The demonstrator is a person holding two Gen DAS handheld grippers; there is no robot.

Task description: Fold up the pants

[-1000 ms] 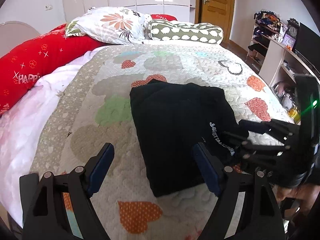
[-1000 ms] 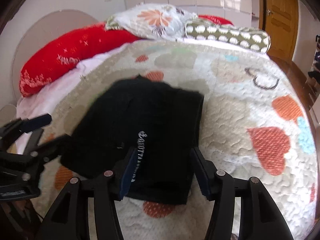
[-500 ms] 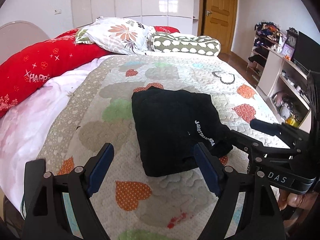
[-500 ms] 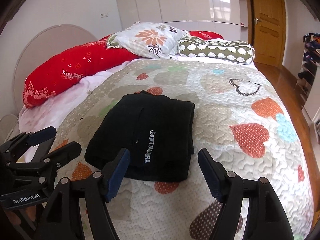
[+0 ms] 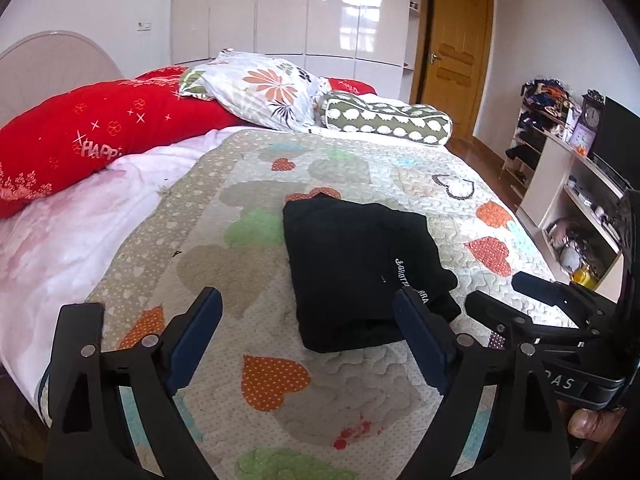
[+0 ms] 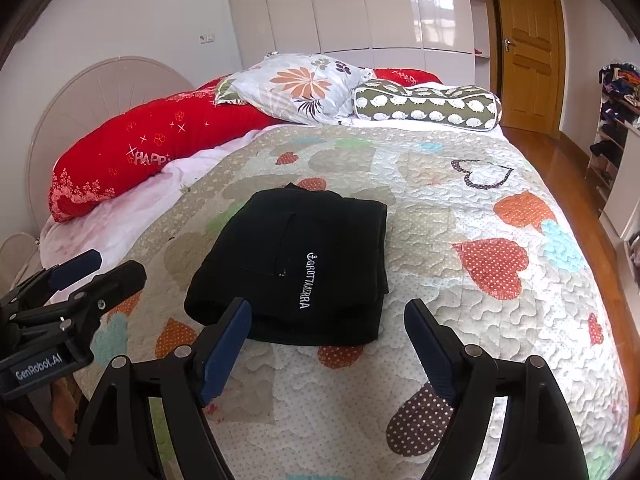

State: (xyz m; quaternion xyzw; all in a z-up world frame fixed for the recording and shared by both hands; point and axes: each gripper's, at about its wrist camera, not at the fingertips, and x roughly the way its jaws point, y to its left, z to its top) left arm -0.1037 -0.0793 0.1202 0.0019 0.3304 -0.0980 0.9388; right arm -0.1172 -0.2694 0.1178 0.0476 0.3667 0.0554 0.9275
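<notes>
Black pants (image 6: 304, 264): folded bundle on quilt (image 6: 500, 320), long axis running away from both tools. Right gripper (image 6: 328, 344) nearer, just short of the near edge; left gripper (image 5: 308, 340) offset to its left. Both tongs apart, holding nothing.

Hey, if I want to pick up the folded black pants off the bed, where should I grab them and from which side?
Probably grip the pants at the thick near edge, where the folded layers stack, coming in low from the near side of the quilt. That edge faces the open right gripper, so one pinch could catch all layers and keep the fold.
</notes>
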